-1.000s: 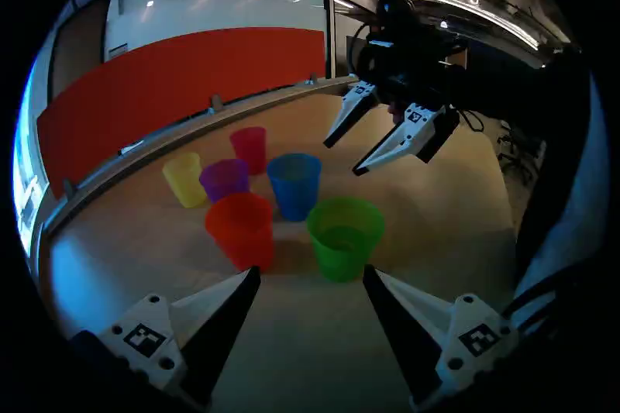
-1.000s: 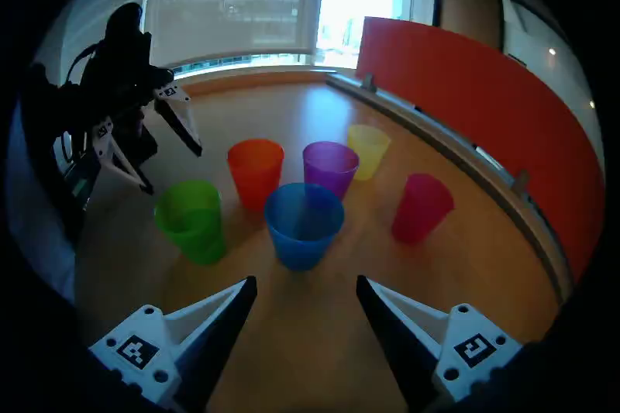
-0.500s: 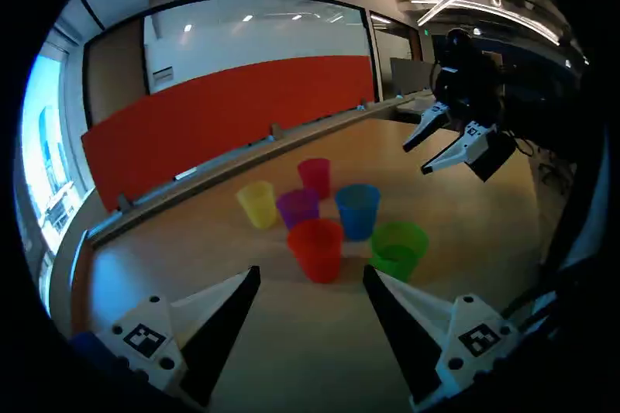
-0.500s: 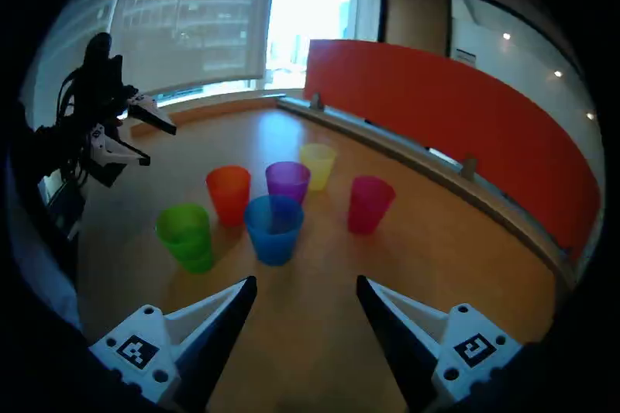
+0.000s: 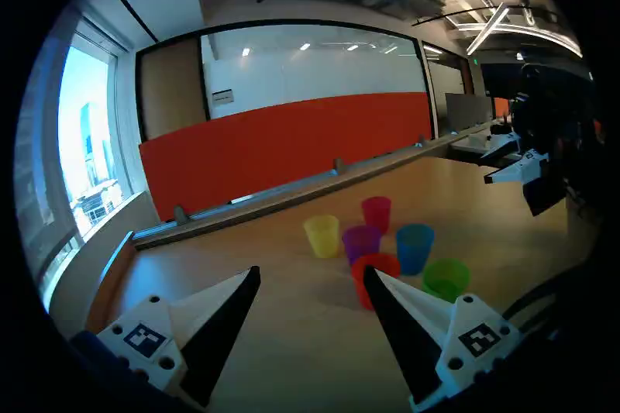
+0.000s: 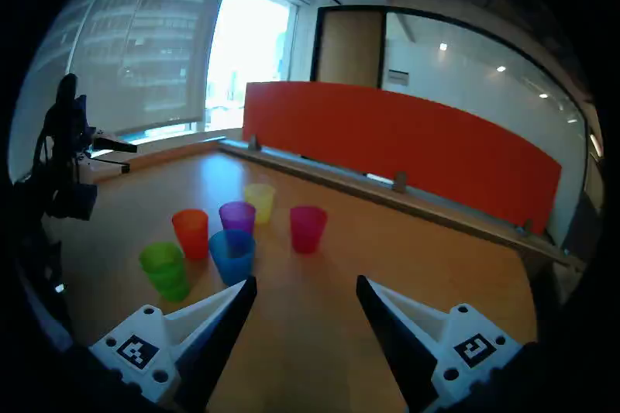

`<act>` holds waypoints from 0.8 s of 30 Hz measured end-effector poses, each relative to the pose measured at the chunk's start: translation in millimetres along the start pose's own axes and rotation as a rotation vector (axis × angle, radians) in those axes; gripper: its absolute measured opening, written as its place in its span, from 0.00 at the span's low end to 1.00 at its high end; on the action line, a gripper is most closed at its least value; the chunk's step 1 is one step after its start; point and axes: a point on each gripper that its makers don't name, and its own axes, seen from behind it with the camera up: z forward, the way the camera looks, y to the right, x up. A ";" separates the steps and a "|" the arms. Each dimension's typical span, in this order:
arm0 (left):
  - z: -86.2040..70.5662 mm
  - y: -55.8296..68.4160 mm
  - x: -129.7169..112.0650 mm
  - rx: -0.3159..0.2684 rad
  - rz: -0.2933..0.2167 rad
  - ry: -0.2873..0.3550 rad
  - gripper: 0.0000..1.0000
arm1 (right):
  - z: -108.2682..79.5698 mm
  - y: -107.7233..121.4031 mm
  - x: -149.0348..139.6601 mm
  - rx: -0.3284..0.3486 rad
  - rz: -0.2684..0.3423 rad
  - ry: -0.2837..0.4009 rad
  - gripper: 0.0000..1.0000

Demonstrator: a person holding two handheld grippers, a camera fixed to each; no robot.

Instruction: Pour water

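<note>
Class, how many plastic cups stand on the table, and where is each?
6, in the right gripper view: green cup leftmost, orange cup behind it, blue cup nearest the centre, purple cup behind blue, yellow cup farthest back, pink cup apart, rightmost. None looks hidden.

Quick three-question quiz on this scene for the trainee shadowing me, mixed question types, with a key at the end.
1. Count: how many cups stand on the table?
2. True or false: the left gripper is shut on a cup.
3. Multiple choice: in the right gripper view, which cup stands nearest the right gripper? A yellow, B blue, C purple.

Key
1. Six.
2. False; it is open and grips nothing.
3. B, the blue cup.
</note>
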 end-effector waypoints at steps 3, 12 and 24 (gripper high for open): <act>-1.2 -11.5 9.3 0.046 -0.036 0.034 0.99 | -8.0 7.9 9.5 -0.057 0.021 0.041 1.00; -12.6 -33.7 40.5 0.156 -0.105 0.152 0.99 | -29.0 34.8 38.2 -0.251 0.056 0.176 1.00; -18.4 -49.2 39.3 0.251 -0.148 0.188 0.99 | -54.3 71.6 72.0 -0.460 0.108 0.321 1.00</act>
